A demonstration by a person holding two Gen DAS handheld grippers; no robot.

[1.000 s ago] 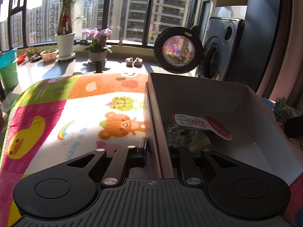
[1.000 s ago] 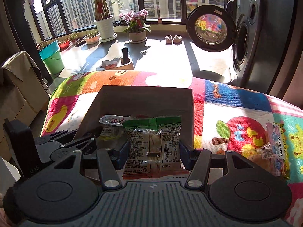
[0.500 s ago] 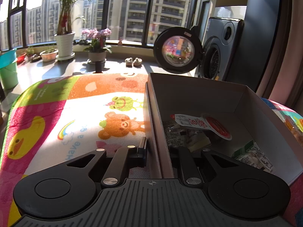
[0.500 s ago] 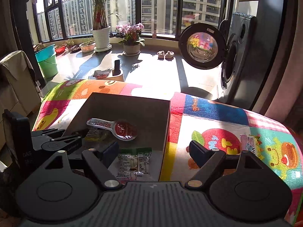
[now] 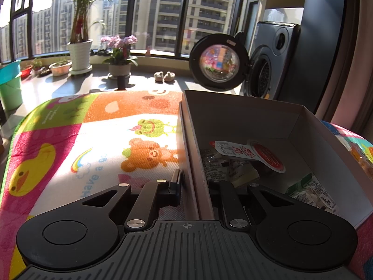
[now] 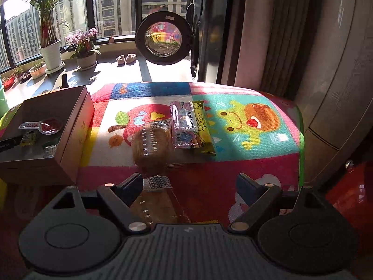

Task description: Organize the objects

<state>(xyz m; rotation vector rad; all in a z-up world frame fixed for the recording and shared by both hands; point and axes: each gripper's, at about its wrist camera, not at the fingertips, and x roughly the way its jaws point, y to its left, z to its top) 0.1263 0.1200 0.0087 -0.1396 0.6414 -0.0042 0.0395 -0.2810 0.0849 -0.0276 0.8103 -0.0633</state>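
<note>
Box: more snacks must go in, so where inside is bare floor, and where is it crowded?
Bare floor lies along the far wall of the box and its right side, beyond the red-lidded sauce cup. Crowded: the near-left corner, where packets pile beside the left gripper clamping the wall, and the green packet near front.

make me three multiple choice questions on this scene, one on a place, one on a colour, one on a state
1. Where does the red-lidded sauce cup lie?
A. in the cardboard box
B. on the windowsill
C. in the washer

2. What colour is the long wrapper under the clear Volcano pack?
A. blue
B. yellow
C. black

3. How is the right gripper?
A. shut on bread
B. shut on the box
C. open

A: the box walls surround it.
B: yellow shows beside the clear pack.
C: the jaws stand wide apart, gripping nothing.
</note>
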